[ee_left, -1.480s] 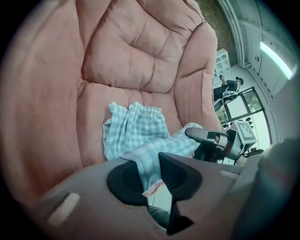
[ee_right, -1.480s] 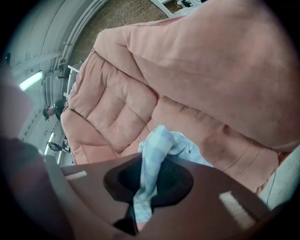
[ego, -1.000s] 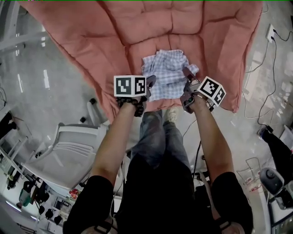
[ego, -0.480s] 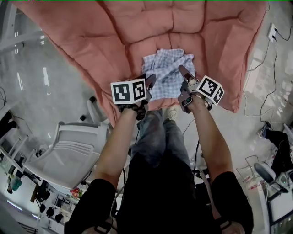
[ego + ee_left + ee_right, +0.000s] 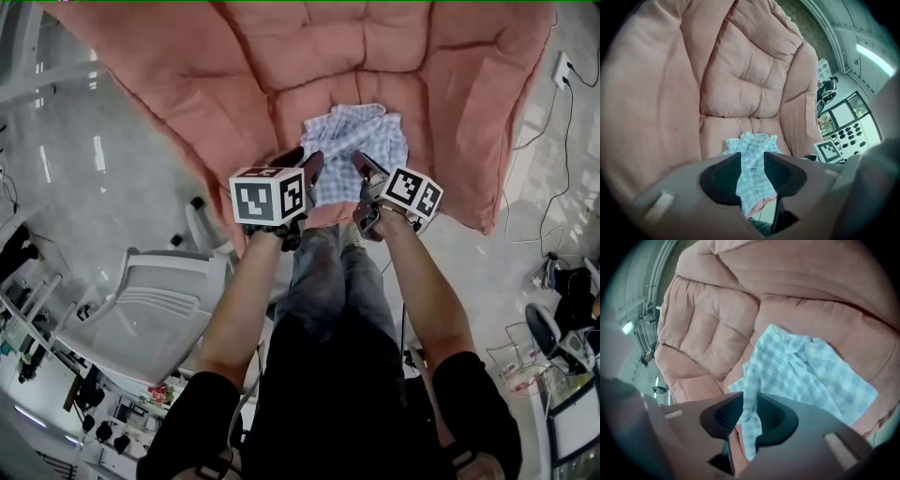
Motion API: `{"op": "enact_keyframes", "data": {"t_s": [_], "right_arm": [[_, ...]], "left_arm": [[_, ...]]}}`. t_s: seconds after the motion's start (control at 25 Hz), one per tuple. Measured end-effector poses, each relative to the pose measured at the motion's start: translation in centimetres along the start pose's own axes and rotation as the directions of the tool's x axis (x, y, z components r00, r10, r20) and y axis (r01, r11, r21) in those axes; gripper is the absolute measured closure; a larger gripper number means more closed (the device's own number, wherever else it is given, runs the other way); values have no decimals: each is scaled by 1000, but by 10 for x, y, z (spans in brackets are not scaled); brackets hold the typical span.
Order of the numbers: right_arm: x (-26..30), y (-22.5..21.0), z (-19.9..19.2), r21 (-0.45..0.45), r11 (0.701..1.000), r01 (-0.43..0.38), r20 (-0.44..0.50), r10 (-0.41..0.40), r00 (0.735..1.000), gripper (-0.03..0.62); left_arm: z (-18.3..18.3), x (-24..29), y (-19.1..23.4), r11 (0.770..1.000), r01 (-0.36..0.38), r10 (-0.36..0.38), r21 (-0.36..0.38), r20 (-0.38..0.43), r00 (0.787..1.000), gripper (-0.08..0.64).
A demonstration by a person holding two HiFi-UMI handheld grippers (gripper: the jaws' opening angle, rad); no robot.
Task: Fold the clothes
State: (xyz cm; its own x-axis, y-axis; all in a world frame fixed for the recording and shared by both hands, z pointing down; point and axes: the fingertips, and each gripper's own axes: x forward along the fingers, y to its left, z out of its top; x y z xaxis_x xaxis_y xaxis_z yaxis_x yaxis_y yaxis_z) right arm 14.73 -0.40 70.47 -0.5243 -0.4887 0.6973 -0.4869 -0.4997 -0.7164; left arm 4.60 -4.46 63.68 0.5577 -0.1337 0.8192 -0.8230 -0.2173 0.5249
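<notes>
A blue-and-white checked garment (image 5: 361,141) lies crumpled on the seat of a big pink cushioned chair (image 5: 187,84). My left gripper (image 5: 302,165) is at its near left edge. Seen from that gripper, the cloth (image 5: 752,143) fills the gap between the left gripper's (image 5: 752,161) pads; these jaws have just been opening a little. My right gripper (image 5: 362,167) is at the near right edge. Its jaws have just been closing, and the right gripper (image 5: 750,404) pinches a fold of the garment (image 5: 806,366) that hangs below the pads.
The cushion's front edge (image 5: 281,220) runs just below both grippers, with the person's legs (image 5: 323,272) right under it. A white plastic chair (image 5: 141,300) stands at the lower left. Cables (image 5: 553,216) trail over the floor at the right.
The right gripper has shifted left toward the middle of the garment's near edge. The left gripper has risen slightly. The garment looks more bunched between them.
</notes>
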Motion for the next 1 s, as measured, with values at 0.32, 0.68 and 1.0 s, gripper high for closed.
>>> {"op": "enact_keyframes", "data": {"t_s": [0.32,0.68,1.0], "right_arm": [[33,8,-26,-51,999,18,-81,-22,996,501],[60,38,12,-56,998,-10,-43,7,999,493],[79,38,25,-84,996,-29,-31,26,999,494]], "left_arm": [[-7,-7,-4,998,6,-6,62,-5,1000,408],[17,-37,-9,993,34,-37,111,25,999,428],[13,-38,-6,992,50,-54,116,28,998,431]]}}
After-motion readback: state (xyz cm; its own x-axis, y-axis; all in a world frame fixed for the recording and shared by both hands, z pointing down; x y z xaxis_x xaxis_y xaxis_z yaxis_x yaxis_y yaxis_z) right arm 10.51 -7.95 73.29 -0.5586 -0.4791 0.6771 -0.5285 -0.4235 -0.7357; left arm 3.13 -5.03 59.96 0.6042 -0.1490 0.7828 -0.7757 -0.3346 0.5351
